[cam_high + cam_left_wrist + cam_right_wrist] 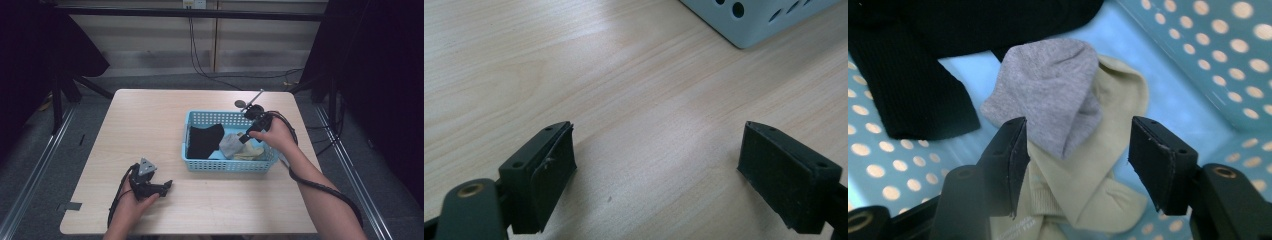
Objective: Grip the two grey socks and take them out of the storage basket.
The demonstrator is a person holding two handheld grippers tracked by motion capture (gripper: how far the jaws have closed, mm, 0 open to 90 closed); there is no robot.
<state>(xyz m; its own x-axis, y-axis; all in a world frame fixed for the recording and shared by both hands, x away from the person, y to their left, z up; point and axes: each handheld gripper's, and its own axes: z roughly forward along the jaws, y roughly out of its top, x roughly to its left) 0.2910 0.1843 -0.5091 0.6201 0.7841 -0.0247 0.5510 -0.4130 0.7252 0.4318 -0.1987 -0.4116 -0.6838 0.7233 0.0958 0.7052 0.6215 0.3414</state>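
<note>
The right gripper [1075, 155] reaches down into the blue basket [200, 165], its fingers [1160, 160] spread wide on either side of a grey sock [1053, 95] that lies on a cream sock [1088, 185] (a black sock [913, 95] lies beside them). The left gripper [656, 165] rests low over the desk [574, 65] near the basket's corner, fingers wide and holding nothing.

Light wood table [150, 125], rounded corners | grey floor [30, 165] with metal rails either side | pale panelled back wall [150, 40], black cables [200, 65] hanging down it | dark drapes left and right | dim, even overhead light
</note>
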